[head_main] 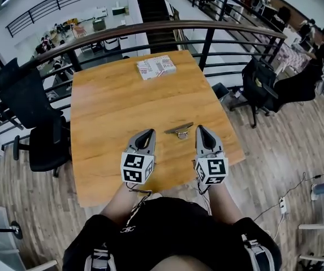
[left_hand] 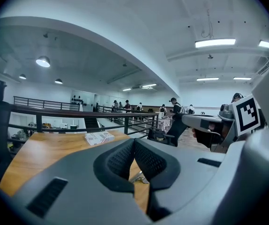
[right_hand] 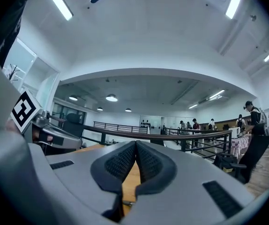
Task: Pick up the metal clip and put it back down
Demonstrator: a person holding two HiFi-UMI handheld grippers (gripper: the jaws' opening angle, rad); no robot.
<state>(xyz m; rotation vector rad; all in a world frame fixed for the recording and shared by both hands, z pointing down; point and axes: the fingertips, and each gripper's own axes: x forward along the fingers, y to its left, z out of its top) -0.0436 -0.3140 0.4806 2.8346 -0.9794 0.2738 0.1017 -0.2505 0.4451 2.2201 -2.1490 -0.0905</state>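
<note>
The metal clip [head_main: 179, 131] lies flat on the wooden table [head_main: 111, 100], a dark strip with silver loops. It sits between and slightly beyond my two grippers. My left gripper [head_main: 148, 132] is to its left, jaws shut with nothing between them. My right gripper [head_main: 199, 128] is just right of the clip, also shut and empty. In the left gripper view a bit of the clip [left_hand: 139, 176] shows below the closed pads [left_hand: 122, 161], and the right gripper's marker cube [left_hand: 245, 114] appears at the right. The right gripper view shows its pads [right_hand: 125, 162] pressed together above the table.
A small red-and-white printed box [head_main: 156, 66] rests near the table's far edge. A curved metal railing [head_main: 207, 30] runs behind the table. Black office chairs stand at the left [head_main: 31, 117] and right [head_main: 260, 86]. People stand in the background.
</note>
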